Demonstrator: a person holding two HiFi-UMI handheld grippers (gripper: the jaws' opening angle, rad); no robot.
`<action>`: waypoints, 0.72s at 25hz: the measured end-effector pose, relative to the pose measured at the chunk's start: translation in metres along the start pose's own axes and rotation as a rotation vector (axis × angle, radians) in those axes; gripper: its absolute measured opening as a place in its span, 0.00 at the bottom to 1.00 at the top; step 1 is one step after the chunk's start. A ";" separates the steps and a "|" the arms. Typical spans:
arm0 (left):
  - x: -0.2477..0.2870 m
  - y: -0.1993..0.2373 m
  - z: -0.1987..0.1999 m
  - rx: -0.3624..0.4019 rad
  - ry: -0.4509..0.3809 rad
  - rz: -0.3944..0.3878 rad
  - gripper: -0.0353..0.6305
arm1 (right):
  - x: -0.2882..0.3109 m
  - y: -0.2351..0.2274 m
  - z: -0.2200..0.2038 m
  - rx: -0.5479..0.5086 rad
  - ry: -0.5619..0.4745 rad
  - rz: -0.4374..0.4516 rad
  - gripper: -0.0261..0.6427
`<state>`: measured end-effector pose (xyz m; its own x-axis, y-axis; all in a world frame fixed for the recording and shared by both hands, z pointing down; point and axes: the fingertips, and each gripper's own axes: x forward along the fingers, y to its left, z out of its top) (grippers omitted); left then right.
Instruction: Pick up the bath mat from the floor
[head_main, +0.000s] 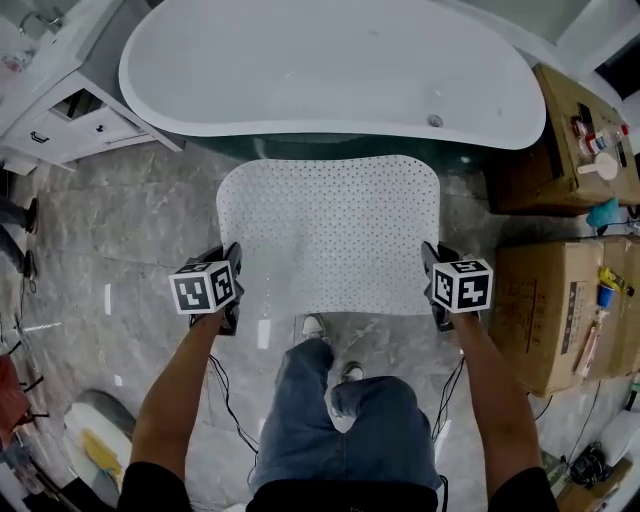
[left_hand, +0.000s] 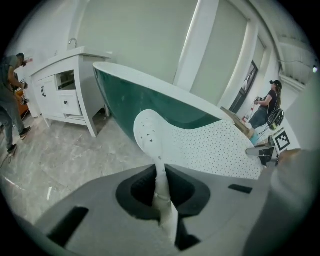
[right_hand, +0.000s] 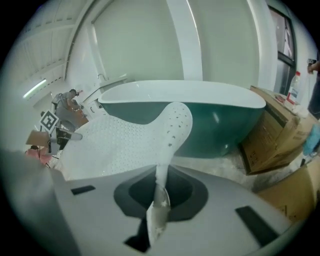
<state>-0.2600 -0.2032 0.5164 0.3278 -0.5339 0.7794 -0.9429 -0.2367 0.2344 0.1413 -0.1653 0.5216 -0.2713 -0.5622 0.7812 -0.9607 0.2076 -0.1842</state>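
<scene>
A white perforated bath mat (head_main: 330, 235) hangs stretched out in the air between both grippers, in front of the bathtub. My left gripper (head_main: 232, 290) is shut on the mat's near left edge, and my right gripper (head_main: 434, 290) is shut on its near right edge. In the left gripper view the mat (left_hand: 210, 145) runs from the closed jaws away to the right, its pinched edge standing upright between them. In the right gripper view the mat (right_hand: 120, 142) spreads to the left, with a corner curling up above the jaws. The mat's far end droops toward the tub.
A white and teal bathtub (head_main: 330, 75) lies across the back. A white cabinet (head_main: 60, 120) stands at the back left. Cardboard boxes (head_main: 545, 300) with bottles and tools line the right. My legs and shoes (head_main: 330, 400) are below the mat. Another person (left_hand: 10, 95) stands far left.
</scene>
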 end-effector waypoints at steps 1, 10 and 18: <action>-0.010 -0.004 0.006 0.001 -0.003 0.001 0.10 | -0.011 0.001 0.006 0.006 -0.004 -0.002 0.08; -0.088 -0.039 0.068 0.010 -0.058 -0.006 0.10 | -0.096 0.013 0.060 0.043 -0.071 -0.007 0.08; -0.147 -0.057 0.128 0.024 -0.156 -0.006 0.09 | -0.155 0.027 0.118 0.046 -0.175 -0.022 0.08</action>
<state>-0.2465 -0.2153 0.3136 0.3405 -0.6516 0.6778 -0.9398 -0.2584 0.2237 0.1506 -0.1668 0.3257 -0.2521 -0.6978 0.6704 -0.9672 0.1593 -0.1979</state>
